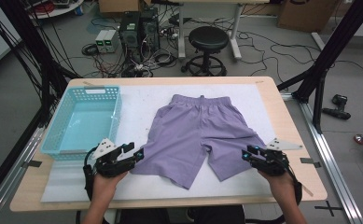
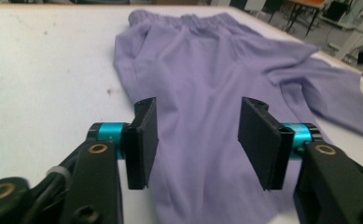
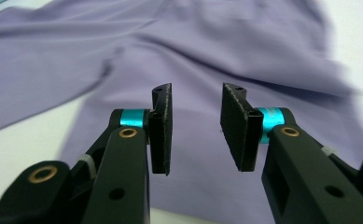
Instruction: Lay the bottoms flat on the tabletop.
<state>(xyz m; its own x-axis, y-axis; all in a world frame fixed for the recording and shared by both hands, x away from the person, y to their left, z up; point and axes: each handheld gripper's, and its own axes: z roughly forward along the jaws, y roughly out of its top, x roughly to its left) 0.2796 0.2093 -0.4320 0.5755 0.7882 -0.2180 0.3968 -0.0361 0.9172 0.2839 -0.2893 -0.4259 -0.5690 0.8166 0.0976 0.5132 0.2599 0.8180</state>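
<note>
a turquoise basket [image 1: 58, 133] on the table [image 1: 282, 119], perhaps a stool [image 1: 208, 38] beyond.

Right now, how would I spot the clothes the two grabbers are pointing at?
Look at the white mat on the wooden table. Right of the turquoise basket lie lilac shorts, spread flat, waistband at the far side. They're the only cloth there.
</note>
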